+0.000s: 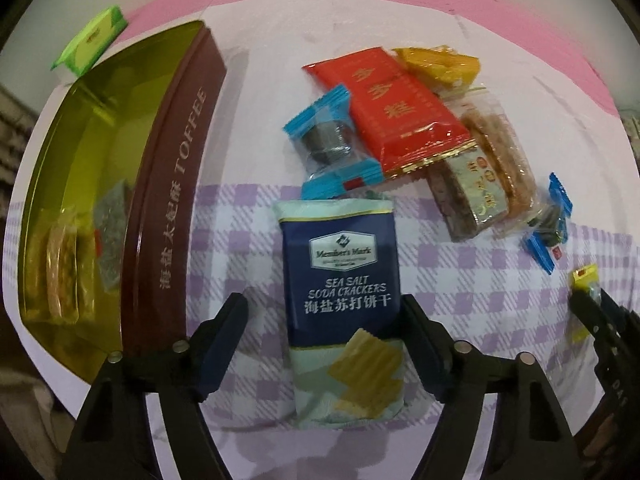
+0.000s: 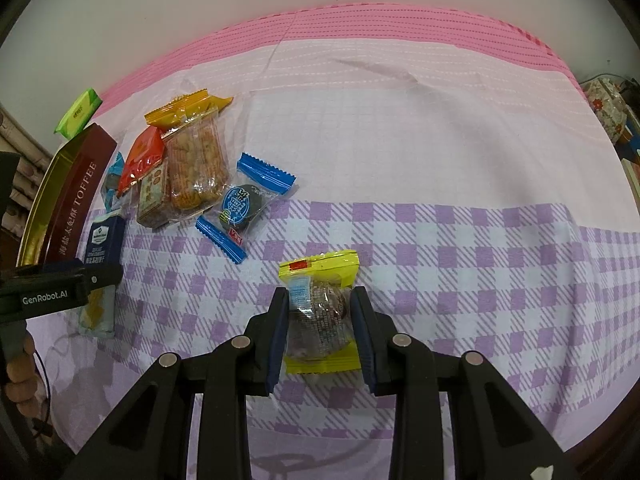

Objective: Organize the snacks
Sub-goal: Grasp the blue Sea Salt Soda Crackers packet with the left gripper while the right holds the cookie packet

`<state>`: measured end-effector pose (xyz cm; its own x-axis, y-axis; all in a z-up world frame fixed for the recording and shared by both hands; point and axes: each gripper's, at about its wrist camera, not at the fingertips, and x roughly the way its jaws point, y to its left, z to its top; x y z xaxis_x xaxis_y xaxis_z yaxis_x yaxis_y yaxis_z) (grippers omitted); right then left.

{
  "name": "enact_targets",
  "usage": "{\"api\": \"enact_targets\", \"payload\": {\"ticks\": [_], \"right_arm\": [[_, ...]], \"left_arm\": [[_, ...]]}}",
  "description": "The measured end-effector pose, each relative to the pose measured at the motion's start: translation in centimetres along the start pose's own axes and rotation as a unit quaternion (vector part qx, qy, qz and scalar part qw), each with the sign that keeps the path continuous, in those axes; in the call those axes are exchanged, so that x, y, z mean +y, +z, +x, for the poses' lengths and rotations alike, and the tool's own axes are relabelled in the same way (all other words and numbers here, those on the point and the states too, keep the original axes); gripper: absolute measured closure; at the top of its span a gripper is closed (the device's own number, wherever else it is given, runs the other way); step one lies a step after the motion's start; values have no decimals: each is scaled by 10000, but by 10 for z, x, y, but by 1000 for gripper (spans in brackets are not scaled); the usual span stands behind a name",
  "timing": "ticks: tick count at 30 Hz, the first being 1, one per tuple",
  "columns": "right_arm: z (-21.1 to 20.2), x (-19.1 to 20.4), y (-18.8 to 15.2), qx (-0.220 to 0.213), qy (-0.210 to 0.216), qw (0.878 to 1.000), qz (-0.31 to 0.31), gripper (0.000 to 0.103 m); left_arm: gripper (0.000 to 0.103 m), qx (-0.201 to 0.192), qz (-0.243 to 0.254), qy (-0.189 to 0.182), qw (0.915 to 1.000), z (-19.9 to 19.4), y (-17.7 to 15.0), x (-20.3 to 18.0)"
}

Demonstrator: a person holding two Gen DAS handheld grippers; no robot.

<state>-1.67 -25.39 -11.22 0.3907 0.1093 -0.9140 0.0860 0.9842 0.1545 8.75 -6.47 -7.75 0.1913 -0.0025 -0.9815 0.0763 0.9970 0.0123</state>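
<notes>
Your left gripper [image 1: 324,344] is spread wide, straddling the sea salt soda cracker pack [image 1: 342,300], which lies flat on the checked cloth [image 1: 460,272] between the fingers; a clear gap shows on the left side, while the right finger sits just beside the pack's edge. To its left stands the toffee tin [image 1: 168,200], open, with a few wrapped snacks lying inside. Ahead of the pack sits the heap: a blue-ended round snack [image 1: 330,140], a red packet [image 1: 390,108] and clear-wrapped cakes [image 1: 492,168].

Your right gripper [image 2: 320,332] is narrowed around the yellow-wrapped round snack [image 2: 320,312]; both pads look pressed to the wrapper's sides, though whether it is off the cloth I cannot tell. Another blue-ended snack [image 2: 244,204] lies ahead and left, well apart.
</notes>
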Motion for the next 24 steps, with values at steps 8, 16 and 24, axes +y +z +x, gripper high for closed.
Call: {"api": "enact_targets", "payload": {"ticks": [8, 16, 24], "right_arm": [[0, 1, 0, 0, 0, 10000, -2, 73], [0, 0, 0, -1, -2, 10000, 0, 73], [0, 1, 0, -2, -35, 10000, -21, 73]], "left_arm": [[47, -114, 117, -156, 9997, -13, 0, -15], [52, -16, 135, -227, 9996, -13, -22, -4], [52, -79, 311, -241, 9992, -31, -36, 9]]}}
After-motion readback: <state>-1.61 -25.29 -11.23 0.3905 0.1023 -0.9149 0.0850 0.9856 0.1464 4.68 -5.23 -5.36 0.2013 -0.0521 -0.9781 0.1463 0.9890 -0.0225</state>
